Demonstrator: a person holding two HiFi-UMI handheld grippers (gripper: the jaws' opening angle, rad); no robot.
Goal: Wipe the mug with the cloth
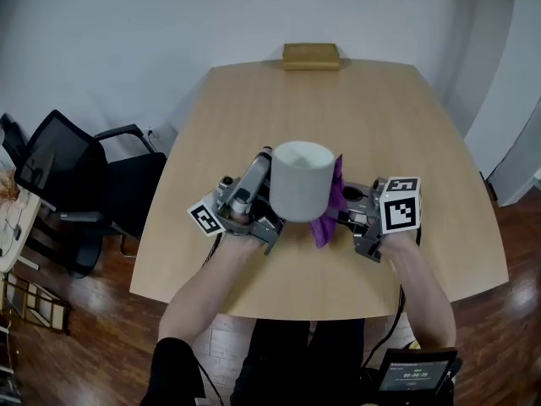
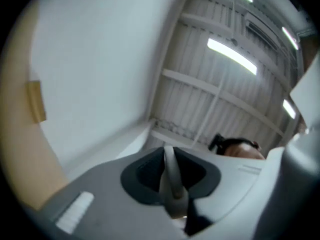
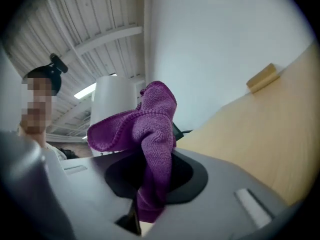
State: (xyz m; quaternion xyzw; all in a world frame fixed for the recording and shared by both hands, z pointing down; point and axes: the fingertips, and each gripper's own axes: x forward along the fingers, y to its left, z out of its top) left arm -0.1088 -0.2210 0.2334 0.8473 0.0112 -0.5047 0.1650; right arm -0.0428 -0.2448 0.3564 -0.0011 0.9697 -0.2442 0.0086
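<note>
The left tool (image 2: 172,194) clamps the white ceramic mug (image 1: 300,180) by its handle above the tan wooden surface (image 1: 313,108); the right tool (image 3: 150,196) pinches the purple cloth (image 3: 150,129) beside it.

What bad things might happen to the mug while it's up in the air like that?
1. The mug is lifted above the table, and the left gripper pinches only a thin part of it, probably the handle. A hard push from the cloth might twist it loose, and it could drop.
2. The right gripper holds just a narrow fold of the cloth, so rubbing might pull it out.
</note>
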